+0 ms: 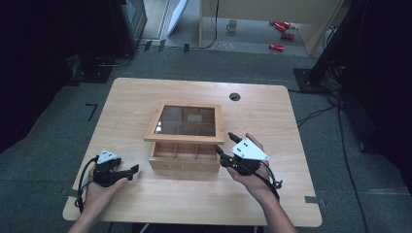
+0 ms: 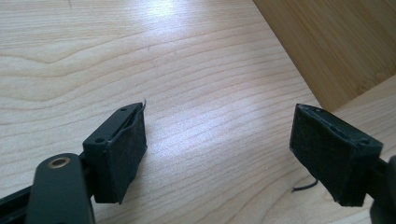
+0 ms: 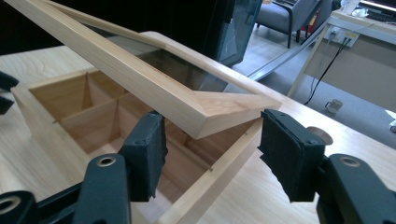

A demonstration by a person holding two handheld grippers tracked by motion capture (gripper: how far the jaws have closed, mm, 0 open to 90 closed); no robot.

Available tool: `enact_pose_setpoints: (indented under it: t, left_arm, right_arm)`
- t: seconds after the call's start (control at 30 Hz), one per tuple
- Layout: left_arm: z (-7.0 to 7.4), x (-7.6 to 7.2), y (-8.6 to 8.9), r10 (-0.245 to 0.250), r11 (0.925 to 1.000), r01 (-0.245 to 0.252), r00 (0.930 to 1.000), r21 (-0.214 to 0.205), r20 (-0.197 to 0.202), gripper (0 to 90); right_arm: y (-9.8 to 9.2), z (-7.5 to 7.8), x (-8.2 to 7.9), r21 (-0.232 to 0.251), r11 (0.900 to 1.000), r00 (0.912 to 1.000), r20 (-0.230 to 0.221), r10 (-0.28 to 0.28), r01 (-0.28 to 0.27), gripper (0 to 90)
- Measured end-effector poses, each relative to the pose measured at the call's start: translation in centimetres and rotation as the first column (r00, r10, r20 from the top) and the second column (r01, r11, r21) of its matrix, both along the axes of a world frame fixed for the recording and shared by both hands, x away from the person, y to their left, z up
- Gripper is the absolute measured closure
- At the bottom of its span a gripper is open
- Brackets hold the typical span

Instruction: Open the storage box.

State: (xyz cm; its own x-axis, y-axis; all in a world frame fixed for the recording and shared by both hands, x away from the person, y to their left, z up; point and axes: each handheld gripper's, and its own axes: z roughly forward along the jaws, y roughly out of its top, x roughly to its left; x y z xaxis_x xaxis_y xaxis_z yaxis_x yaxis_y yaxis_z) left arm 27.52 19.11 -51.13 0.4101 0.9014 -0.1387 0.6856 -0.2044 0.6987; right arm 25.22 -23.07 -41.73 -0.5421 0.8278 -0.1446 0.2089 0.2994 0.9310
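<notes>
A wooden tea box (image 1: 183,162) with several compartments stands mid-table. Its glass-paned lid (image 1: 184,137) is tilted up at the front. My right gripper (image 1: 226,144) is at the lid's front right corner. In the right gripper view the lid's corner (image 3: 233,107) sits between and just above the spread jaws of the right gripper (image 3: 215,149), seemingly resting on one jaw, and the pads do not press on it. The compartments of the box (image 3: 46,116) look empty. My left gripper (image 1: 130,171) lies low on the table left of the box. The left gripper (image 2: 219,149) is open over bare wood, with the box wall (image 2: 336,46) ahead.
The table (image 1: 145,204) has a round cable hole (image 1: 234,96) behind the box. On the floor beyond the table stand a mug (image 1: 232,25) and some red objects (image 1: 282,26). Dark equipment stands on both sides of the table.
</notes>
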Motion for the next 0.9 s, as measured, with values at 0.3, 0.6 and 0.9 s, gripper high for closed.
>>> enact_pose_setpoints:
  t: [0.3,0.6,0.9]
  left_arm:
    - [-0.4,-0.3,-1.5,-0.017,0.9898,0.01,0.9989,0.142,0.044,13.6]
    - [-0.5,-0.4,-1.4,-0.019,0.9901,0.012,0.9986,0.14,0.049,13.6]
    - [-0.5,-0.3,-1.5,-0.017,0.9901,0.01,0.9985,0.14,0.052,13.6]
  right_arm:
    - [0.1,2.6,1.4,0.017,0.9998,0.999,0.045,0.006,-0.007,52.6]
    - [-0.1,6.0,3.7,0.054,0.9985,0.9968,0.08,0.004,-0.008,62.3]
    - [-0.5,8.8,7.0,0.115,0.9926,0.9973,0.059,-0.044,0.037,68.8]
